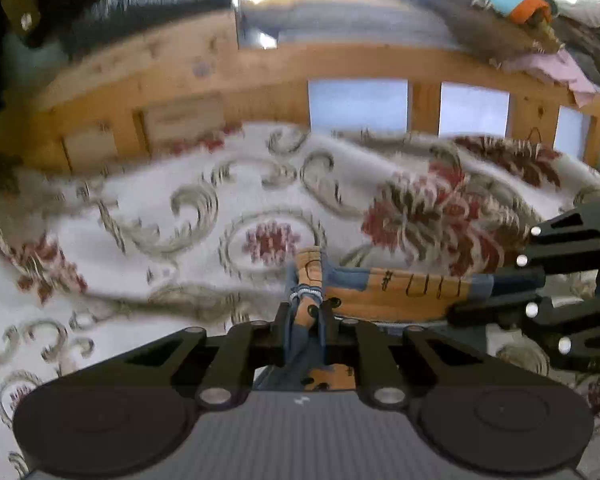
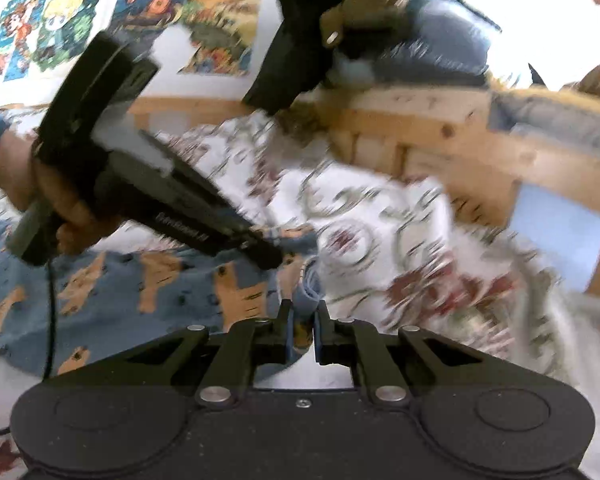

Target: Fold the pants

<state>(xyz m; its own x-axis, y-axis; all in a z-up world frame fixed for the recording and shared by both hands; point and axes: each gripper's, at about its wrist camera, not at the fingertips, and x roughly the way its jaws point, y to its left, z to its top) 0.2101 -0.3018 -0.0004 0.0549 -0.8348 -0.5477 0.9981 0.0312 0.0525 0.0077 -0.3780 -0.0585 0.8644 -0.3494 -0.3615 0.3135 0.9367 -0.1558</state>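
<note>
The pants (image 2: 148,280) are blue with orange cartoon figures and lie spread over a flowered bedspread. In the left wrist view my left gripper (image 1: 305,312) is shut on a bunched edge of the pants (image 1: 396,292), which stretches rightward. The right gripper (image 1: 480,300) comes in from the right and pinches the same edge. In the right wrist view my right gripper (image 2: 302,316) is shut on a blue fold of the fabric. The left gripper (image 2: 272,258), held by a hand (image 2: 48,196), clamps the cloth just ahead and to the left.
The white bedspread (image 1: 220,208) with red flowers and grey scrolls covers the bed. A wooden bed frame (image 1: 260,80) runs along the far side. Piled clothes (image 1: 532,12) sit behind it. Posters (image 2: 60,20) hang on the wall.
</note>
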